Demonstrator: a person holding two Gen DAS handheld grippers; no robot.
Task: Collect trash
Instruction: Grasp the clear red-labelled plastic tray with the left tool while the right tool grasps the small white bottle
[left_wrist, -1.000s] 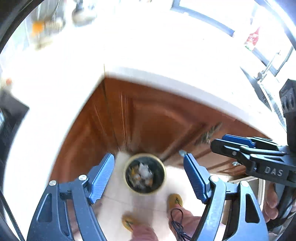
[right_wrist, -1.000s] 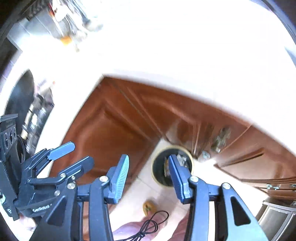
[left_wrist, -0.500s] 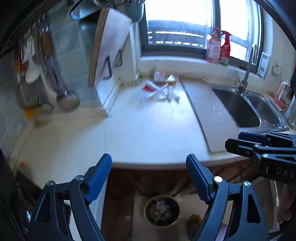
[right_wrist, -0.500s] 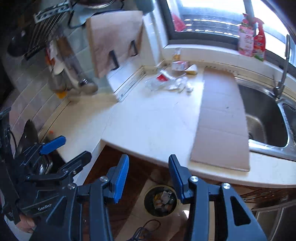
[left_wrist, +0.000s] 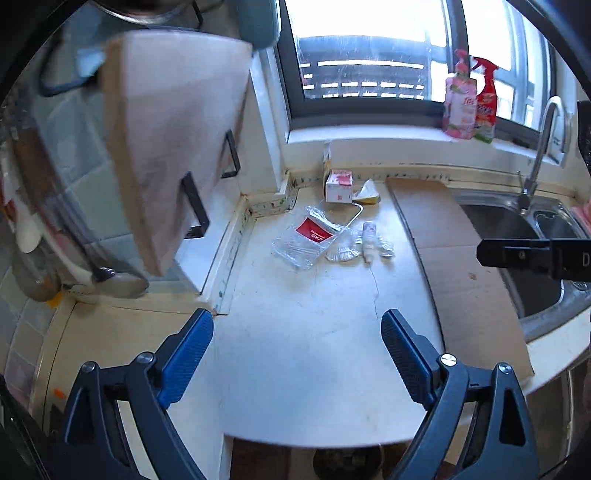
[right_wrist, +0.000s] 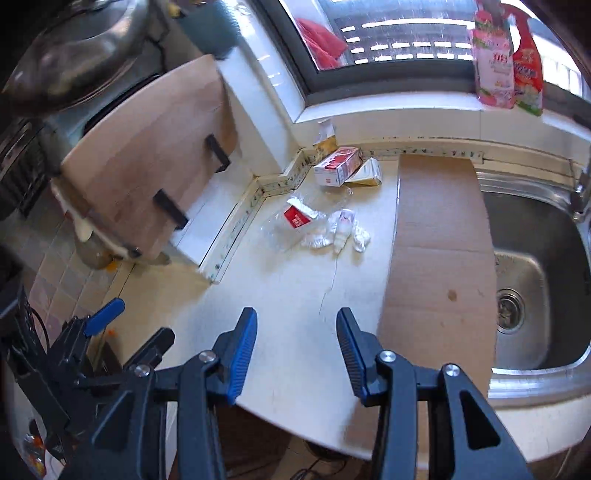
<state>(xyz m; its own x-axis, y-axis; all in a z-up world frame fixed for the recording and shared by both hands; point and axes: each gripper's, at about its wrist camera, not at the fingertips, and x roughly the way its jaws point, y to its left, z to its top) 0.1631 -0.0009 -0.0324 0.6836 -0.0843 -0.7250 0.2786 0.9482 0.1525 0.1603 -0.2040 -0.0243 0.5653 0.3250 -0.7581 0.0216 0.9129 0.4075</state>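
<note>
Trash lies at the back of the white counter (left_wrist: 303, 325): a clear plastic wrapper with a red label (left_wrist: 308, 240) (right_wrist: 291, 221), a small white bottle (left_wrist: 368, 238) (right_wrist: 343, 229) among crumpled clear film, a red-and-white carton (left_wrist: 339, 186) (right_wrist: 337, 170) and a yellowish paper packet (left_wrist: 367, 192) (right_wrist: 367, 171). My left gripper (left_wrist: 297, 350) hangs over the counter's front, its jaws opening wide with nothing between them. My right gripper (right_wrist: 296, 347) stands open and empty, also well short of the trash. The bin's rim (left_wrist: 347, 459) peeks out below the counter edge.
A flat cardboard sheet (left_wrist: 454, 266) (right_wrist: 439, 251) lies beside the steel sink (right_wrist: 535, 280) with its tap (left_wrist: 535, 155). A wooden cutting board (left_wrist: 173, 147) leans at the left wall. Two bottles (left_wrist: 471, 99) stand on the window sill. Utensils hang at far left.
Both grippers have risen from looking down at the floor bin and cabinet to above the counter, now facing the trash by the window. The left jaws have spread wider.
</note>
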